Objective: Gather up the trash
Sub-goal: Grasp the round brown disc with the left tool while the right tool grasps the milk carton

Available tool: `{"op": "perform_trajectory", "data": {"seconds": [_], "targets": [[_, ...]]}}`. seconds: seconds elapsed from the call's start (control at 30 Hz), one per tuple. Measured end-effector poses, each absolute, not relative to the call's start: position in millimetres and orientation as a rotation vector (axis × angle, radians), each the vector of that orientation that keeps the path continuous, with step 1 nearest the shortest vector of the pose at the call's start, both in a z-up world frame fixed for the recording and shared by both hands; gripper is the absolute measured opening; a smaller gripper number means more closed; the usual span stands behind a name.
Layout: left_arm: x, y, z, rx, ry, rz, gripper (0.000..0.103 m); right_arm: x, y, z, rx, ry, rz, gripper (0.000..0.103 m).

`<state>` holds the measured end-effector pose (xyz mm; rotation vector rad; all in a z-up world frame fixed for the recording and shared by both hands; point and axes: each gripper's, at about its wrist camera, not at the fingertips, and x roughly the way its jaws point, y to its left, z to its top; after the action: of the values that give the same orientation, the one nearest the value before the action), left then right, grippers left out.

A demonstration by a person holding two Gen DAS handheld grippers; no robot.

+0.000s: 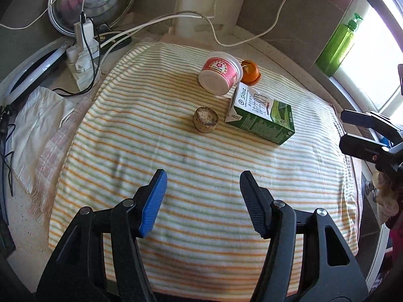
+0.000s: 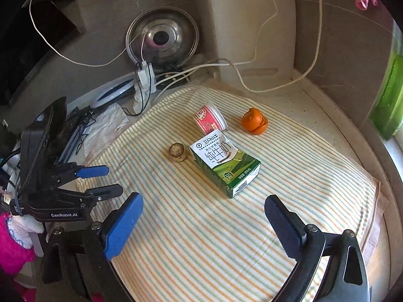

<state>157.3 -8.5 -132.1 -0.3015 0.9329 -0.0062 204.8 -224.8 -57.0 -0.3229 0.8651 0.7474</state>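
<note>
Four pieces of trash lie on a striped cloth (image 1: 201, 176) (image 2: 214, 239). A green and white milk carton (image 1: 262, 115) (image 2: 225, 162) lies on its side. A pink yogurt cup (image 1: 220, 73) (image 2: 210, 119) lies tipped behind it. An orange peel (image 1: 250, 71) (image 2: 254, 124) sits at the back right. A small brown round piece (image 1: 205, 119) (image 2: 177, 152) lies left of the carton. My left gripper (image 1: 202, 178) (image 2: 104, 180) is open and empty, short of the items. My right gripper (image 2: 204, 209) (image 1: 346, 128) is open and empty, just short of the carton.
A steel pot lid (image 1: 93, 0) (image 2: 162, 42) leans on the back wall. A white power strip with plugs and cables (image 1: 84, 52) (image 2: 144, 80) sits back left. White paper (image 1: 37, 118) lies left of the cloth. A green bottle (image 1: 337, 45) stands by the window.
</note>
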Motion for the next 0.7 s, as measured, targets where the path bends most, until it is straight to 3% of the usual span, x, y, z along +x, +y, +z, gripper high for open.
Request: {"op": "perform_trajectory", "data": {"seconds": [0.17,0.3,0.63,0.7], "targets": [[191.3,-10.7,-143.5,-0.284,0.972,-0.004,0.055,238.4,-212.3,-75.2,-0.376,0.923,0.794,0.088],[216.0,-10.1,-154.3,-0.272,1.009,0.004,0.048,256.9,-202.6,-87.5,-0.435,0.942,0.806,0.088],[254.0,-12.5,-170.4,-0.238,1.06,-0.022,0.048,283.4,-182.9,-110.4,-0.539,0.979,0.836,0.088],[258.0,-13.9,-171.5,-0.236,1.063,-0.026,0.043,286.1,-178.6,-114.1,-0.557,0.983,0.836,0.088]]}}
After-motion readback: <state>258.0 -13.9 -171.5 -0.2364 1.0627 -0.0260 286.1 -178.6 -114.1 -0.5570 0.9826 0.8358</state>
